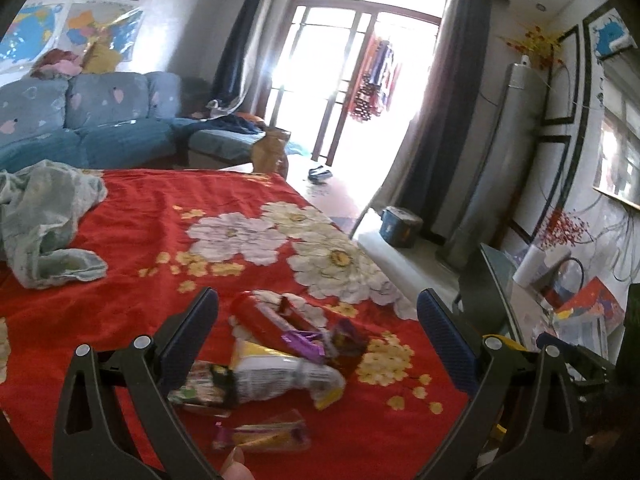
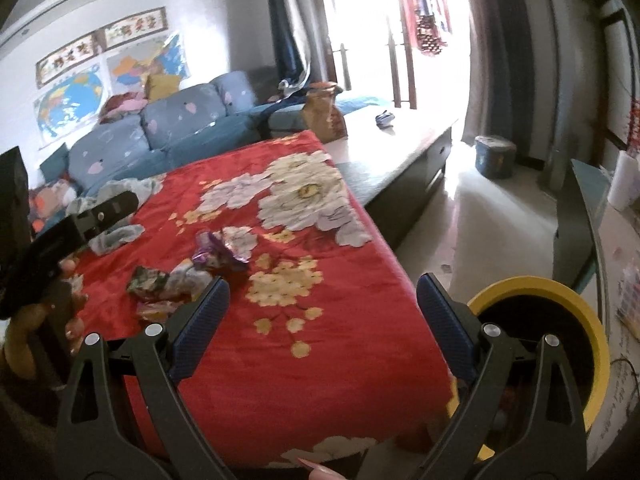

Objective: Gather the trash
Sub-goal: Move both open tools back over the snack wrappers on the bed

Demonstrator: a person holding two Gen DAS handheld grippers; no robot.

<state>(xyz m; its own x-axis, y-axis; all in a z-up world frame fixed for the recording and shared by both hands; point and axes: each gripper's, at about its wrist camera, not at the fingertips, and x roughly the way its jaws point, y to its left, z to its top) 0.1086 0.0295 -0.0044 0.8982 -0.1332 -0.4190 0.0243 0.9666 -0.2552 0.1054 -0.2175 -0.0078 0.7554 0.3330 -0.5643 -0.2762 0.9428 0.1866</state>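
A heap of snack wrappers (image 1: 280, 356) lies on the red flowered cloth (image 1: 160, 248): a red packet (image 1: 264, 316), a purple one (image 1: 304, 338), a white crumpled bag (image 1: 280, 380) and an orange bar wrapper (image 1: 264, 436). My left gripper (image 1: 318, 312) hovers open just above them, nothing between its fingers. In the right wrist view the same wrappers (image 2: 192, 272) lie left of my open right gripper (image 2: 322, 298), which hangs over the cloth's near corner. A yellow-rimmed bin (image 2: 560, 320) stands on the floor at the right. The left gripper's body (image 2: 60, 236) shows at the left edge, held by a hand.
A crumpled pale green cloth (image 1: 44, 220) lies at the table's far left. Behind stand a blue sofa (image 1: 100, 120) and a brown paper bag (image 1: 272, 152). A low dark bench (image 2: 400, 168), a blue basket (image 2: 494, 156) and a glass-topped side table (image 2: 580, 208) edge the floor on the right.
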